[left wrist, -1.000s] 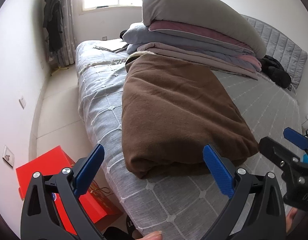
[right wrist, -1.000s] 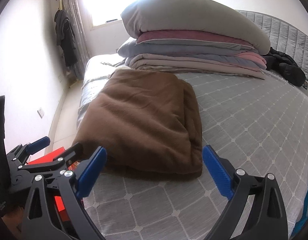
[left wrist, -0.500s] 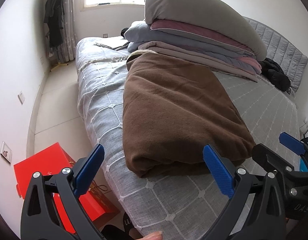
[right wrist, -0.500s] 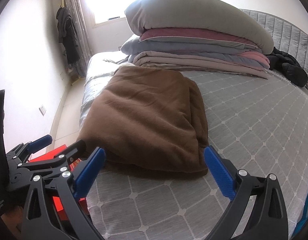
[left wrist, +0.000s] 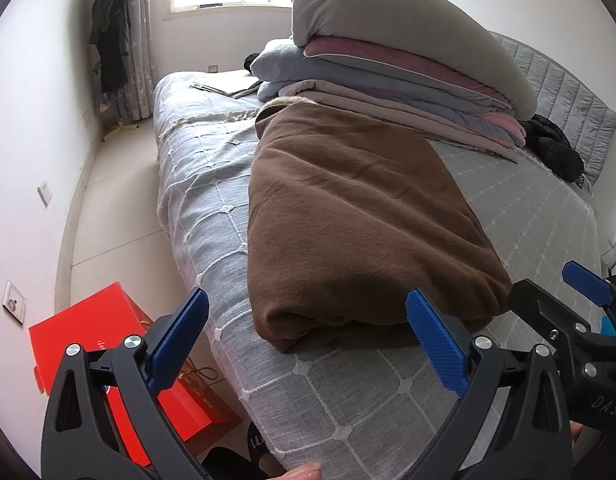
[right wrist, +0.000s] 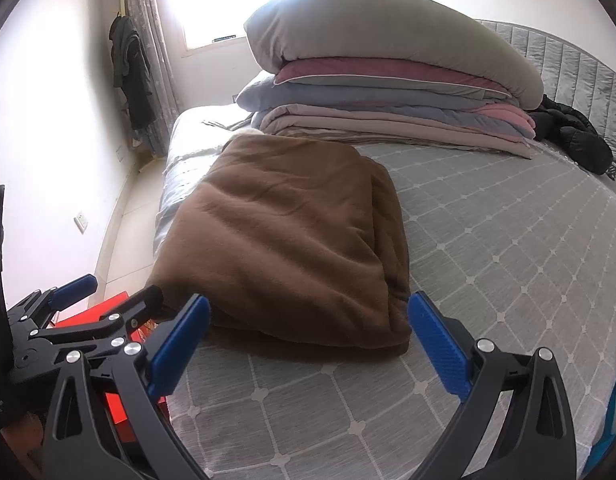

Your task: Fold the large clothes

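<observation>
Both jaws wide, empty, off brown blanket

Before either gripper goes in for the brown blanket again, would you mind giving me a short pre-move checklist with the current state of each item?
1. Left gripper open and empty: ok, fingers spread, nothing between them.
2. Right gripper open and empty: ok, same stance.
3. Brown blanket folded and lying flat on the bed: ok, its near edge faces both grippers, untouched.
4. Blanket clear of the stacked bedding: cannot tell, its far end lies right at the stack's foot.
5. Blanket safely on the mattress: ok, though its left side lies close to the bed's edge, above the red box.
6. Grippers apart from each other: ok, side by side, not touching.
</observation>
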`<state>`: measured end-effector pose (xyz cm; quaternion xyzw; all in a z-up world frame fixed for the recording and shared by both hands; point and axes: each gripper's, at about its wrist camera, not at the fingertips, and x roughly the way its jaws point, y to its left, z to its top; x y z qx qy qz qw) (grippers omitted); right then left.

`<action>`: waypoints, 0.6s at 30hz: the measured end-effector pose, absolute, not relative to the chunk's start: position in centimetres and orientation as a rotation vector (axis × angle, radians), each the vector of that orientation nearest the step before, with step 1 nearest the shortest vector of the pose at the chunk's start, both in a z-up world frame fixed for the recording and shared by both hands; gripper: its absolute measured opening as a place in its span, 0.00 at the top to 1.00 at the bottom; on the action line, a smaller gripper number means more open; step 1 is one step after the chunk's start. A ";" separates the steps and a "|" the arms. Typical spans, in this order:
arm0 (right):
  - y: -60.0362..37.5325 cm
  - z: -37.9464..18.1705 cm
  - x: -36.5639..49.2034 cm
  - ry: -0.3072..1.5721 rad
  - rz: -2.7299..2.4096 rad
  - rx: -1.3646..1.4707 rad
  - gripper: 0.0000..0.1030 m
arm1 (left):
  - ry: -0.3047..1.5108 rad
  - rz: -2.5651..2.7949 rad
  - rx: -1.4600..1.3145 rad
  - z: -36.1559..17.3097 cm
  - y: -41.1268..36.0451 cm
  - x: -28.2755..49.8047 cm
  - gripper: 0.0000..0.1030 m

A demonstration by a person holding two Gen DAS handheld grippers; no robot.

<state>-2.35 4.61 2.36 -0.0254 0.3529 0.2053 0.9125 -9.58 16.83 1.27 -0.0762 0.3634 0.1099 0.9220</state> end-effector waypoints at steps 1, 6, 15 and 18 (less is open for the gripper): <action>4.6 2.4 -2.4 0.726 0.421 -0.055 0.07 | 0.746 0.228 -0.155 1.3 16.9 -9.6 0.07; 4.6 2.3 -2.3 0.731 0.421 -0.055 0.07 | 0.746 0.232 -0.154 1.3 16.9 -9.6 0.07; 4.4 2.2 -2.1 0.742 0.430 -0.051 0.07 | 0.745 0.240 -0.154 1.4 16.9 -9.7 0.07; 4.4 2.2 -2.0 0.745 0.433 -0.051 0.07 | 0.744 0.240 -0.153 1.4 16.9 -9.7 0.07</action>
